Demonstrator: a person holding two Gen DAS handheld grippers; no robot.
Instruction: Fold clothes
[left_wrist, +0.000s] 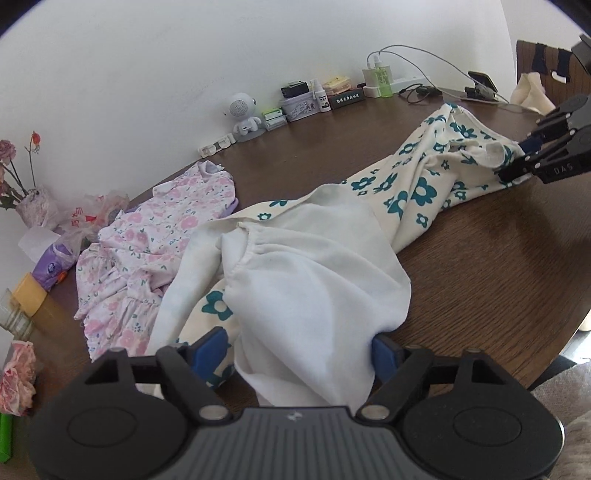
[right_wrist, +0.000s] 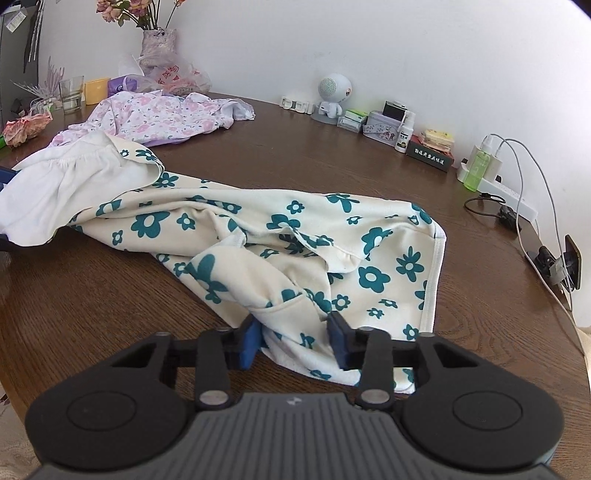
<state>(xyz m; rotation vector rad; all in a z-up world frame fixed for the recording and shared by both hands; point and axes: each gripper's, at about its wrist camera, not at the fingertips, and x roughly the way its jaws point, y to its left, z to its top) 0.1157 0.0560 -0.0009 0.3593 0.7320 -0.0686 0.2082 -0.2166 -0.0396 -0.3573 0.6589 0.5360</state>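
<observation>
A cream garment with teal flowers (left_wrist: 402, 192) (right_wrist: 295, 236) lies stretched across the brown table, its white inside turned out at one end (left_wrist: 314, 280). My left gripper (left_wrist: 295, 350) has its jaws wide apart with that white end bunched between the blue pads. My right gripper (right_wrist: 295, 339) also has its jaws apart around the flowered end; it also shows in the left wrist view (left_wrist: 517, 158), fingers pinching the fabric's edge there. A pink floral garment (left_wrist: 155, 243) (right_wrist: 155, 118) lies crumpled beyond.
Along the wall stand a white robot speaker (right_wrist: 332, 96), small boxes and bottles (right_wrist: 388, 125), a power strip with cables (right_wrist: 509, 188), a flower vase (right_wrist: 159, 44), a glass (right_wrist: 72, 92) and plastic bags. A clipped phone (right_wrist: 565, 266) sits near the table's right edge.
</observation>
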